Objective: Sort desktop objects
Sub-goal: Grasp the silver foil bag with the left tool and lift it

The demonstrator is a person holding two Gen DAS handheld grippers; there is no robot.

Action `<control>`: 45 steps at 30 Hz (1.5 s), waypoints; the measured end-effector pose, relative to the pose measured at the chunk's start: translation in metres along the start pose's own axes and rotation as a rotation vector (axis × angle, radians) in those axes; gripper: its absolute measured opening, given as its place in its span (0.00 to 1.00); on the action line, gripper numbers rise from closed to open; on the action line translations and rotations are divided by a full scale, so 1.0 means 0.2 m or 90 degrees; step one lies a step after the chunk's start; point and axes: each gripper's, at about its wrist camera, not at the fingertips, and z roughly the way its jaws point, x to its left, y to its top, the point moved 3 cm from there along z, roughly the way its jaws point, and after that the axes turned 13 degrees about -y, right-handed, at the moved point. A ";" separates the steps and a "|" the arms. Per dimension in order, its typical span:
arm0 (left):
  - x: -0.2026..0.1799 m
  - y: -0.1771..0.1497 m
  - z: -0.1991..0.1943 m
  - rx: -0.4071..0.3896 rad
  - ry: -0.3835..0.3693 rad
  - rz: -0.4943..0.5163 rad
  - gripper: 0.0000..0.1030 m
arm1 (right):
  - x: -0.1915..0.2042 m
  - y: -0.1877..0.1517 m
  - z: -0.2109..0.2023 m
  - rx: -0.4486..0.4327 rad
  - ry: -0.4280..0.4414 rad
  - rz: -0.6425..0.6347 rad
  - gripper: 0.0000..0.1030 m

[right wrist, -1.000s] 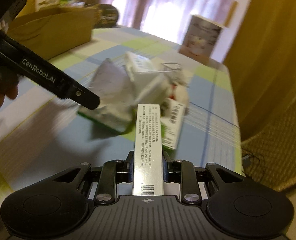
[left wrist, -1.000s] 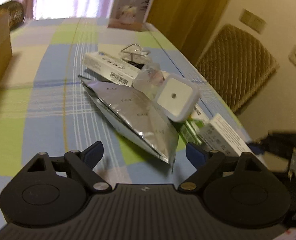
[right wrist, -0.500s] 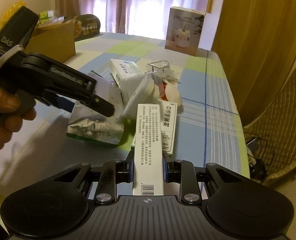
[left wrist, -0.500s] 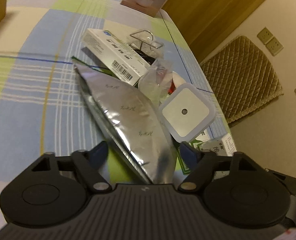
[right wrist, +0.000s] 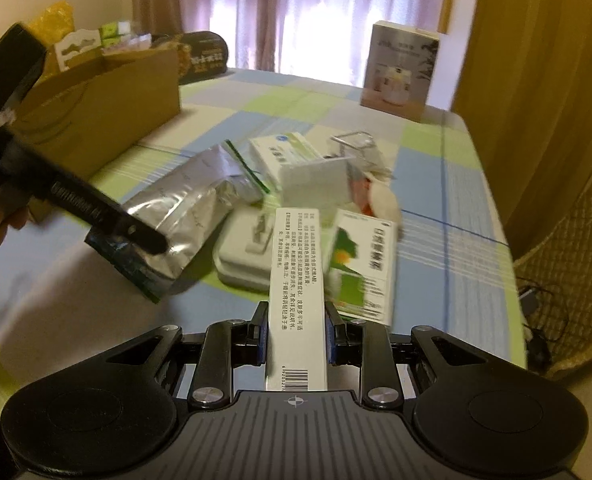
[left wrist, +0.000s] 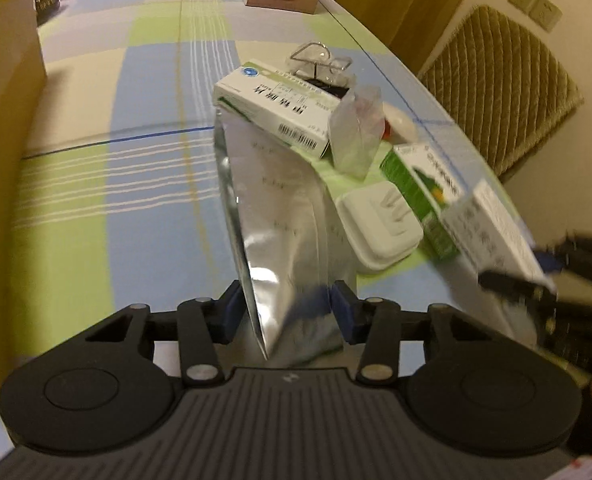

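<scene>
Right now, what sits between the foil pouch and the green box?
A white plug adapter, prongs up, lies between the foil pouch and the green box; clearest in the left wrist view.

Wicker chair [left wrist: 504,92], curtains [right wrist: 296,12], wall sockets [left wrist: 536,4].

The table [right wrist: 448,248] wears a checked cloth of blue, green and grey. Near its middle lies a cluster: a white adapter [right wrist: 243,256] flat on the cloth, a green-and-white box [right wrist: 364,264] just beside it, another white box [left wrist: 271,108], a clear bag [left wrist: 356,132] and a wire clip [left wrist: 316,56]. A brown carton [right wrist: 107,116] stands at the left edge, a tall printed box [right wrist: 400,68] at the far end, a dark tin [right wrist: 203,56] behind the carton.
</scene>
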 end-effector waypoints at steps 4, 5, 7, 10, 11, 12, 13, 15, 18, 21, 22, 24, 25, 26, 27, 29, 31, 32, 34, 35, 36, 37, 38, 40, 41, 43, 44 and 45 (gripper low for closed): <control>0.04 -0.02 -0.06 -0.009 -0.003 -0.004 0.49 | 0.07 0.04 0.02 0.003 0.010 -0.005 0.22; 0.05 -0.01 -0.07 -0.014 0.005 -0.003 0.56 | 0.08 0.05 0.03 0.005 0.011 -0.004 0.22; 0.06 0.02 -0.06 -0.020 0.025 -0.001 0.70 | 0.10 0.07 0.05 0.008 0.011 0.003 0.22; 0.05 0.08 -0.04 -0.024 0.036 0.015 0.75 | 0.11 0.10 0.06 0.011 0.007 0.013 0.22; 0.04 0.10 -0.03 -0.023 0.039 0.026 0.78 | 0.10 0.10 0.07 0.013 0.006 0.020 0.22; 0.03 0.13 -0.02 -0.021 0.042 0.038 0.79 | 0.10 0.11 0.07 0.015 0.007 0.027 0.22; 0.02 0.16 0.00 -0.018 0.043 0.046 0.79 | 0.10 0.11 0.08 0.017 0.008 0.035 0.22; 0.01 0.20 0.04 -0.003 0.042 0.051 0.79 | 0.08 0.12 0.09 0.022 0.004 0.050 0.22; 0.02 0.26 0.11 0.035 0.042 0.055 0.79 | 0.05 0.14 0.11 0.030 -0.008 0.076 0.22; 0.04 0.29 0.18 0.071 0.022 0.045 0.79 | 0.02 0.16 0.13 0.031 -0.018 0.098 0.22; 0.05 0.29 0.20 0.079 0.019 0.039 0.79 | 0.01 0.17 0.13 0.031 -0.021 0.101 0.22; 0.04 0.30 0.24 0.091 0.021 0.047 0.79 | 0.01 0.18 0.14 0.032 -0.024 0.107 0.22; 0.04 0.30 0.26 0.098 0.024 0.055 0.79 | 0.00 0.19 0.15 0.034 -0.023 0.109 0.22; 0.03 0.30 0.28 0.103 0.025 0.060 0.79 | 0.00 0.19 0.15 0.037 -0.022 0.111 0.22; 0.03 0.30 0.29 0.107 0.027 0.062 0.78 | 0.00 0.18 0.16 0.039 -0.021 0.112 0.22; 0.03 0.30 0.32 0.111 0.036 0.070 0.73 | 0.00 0.18 0.17 0.044 -0.019 0.113 0.22; 0.03 0.30 0.31 0.113 0.031 0.070 0.64 | 0.00 0.18 0.18 0.046 -0.018 0.112 0.22; 0.03 0.29 0.30 0.115 0.031 0.069 0.62 | 0.00 0.18 0.18 0.045 -0.017 0.111 0.22; 0.03 0.27 0.27 0.123 0.040 0.073 0.59 | 0.00 0.18 0.17 0.045 -0.012 0.112 0.22; 0.02 0.26 0.25 0.127 0.043 0.074 0.59 | 0.00 0.18 0.17 0.045 -0.008 0.113 0.22; 0.02 0.23 0.23 0.131 0.045 0.073 0.57 | 0.00 0.18 0.17 0.045 -0.004 0.113 0.22; 0.02 0.21 0.20 0.134 0.045 0.070 0.57 | 0.01 0.18 0.16 0.043 0.000 0.113 0.22; 0.02 0.17 0.18 0.136 0.046 0.065 0.57 | 0.02 0.18 0.15 0.042 0.005 0.112 0.22; 0.01 0.10 0.11 0.138 0.051 0.061 0.57 | 0.04 0.18 0.12 0.039 0.015 0.106 0.22; 0.02 0.06 0.07 0.137 0.053 0.060 0.56 | 0.06 0.18 0.10 0.038 0.020 0.103 0.22; 0.04 -0.01 -0.01 0.136 0.054 0.055 0.56 | 0.10 0.17 0.07 0.042 0.033 0.098 0.22; 0.05 -0.04 -0.04 0.136 0.055 0.051 0.56 | 0.12 0.16 0.05 0.046 0.040 0.095 0.22; 0.06 -0.07 -0.07 0.137 0.057 0.045 0.57 | 0.14 0.15 0.04 0.049 0.046 0.091 0.22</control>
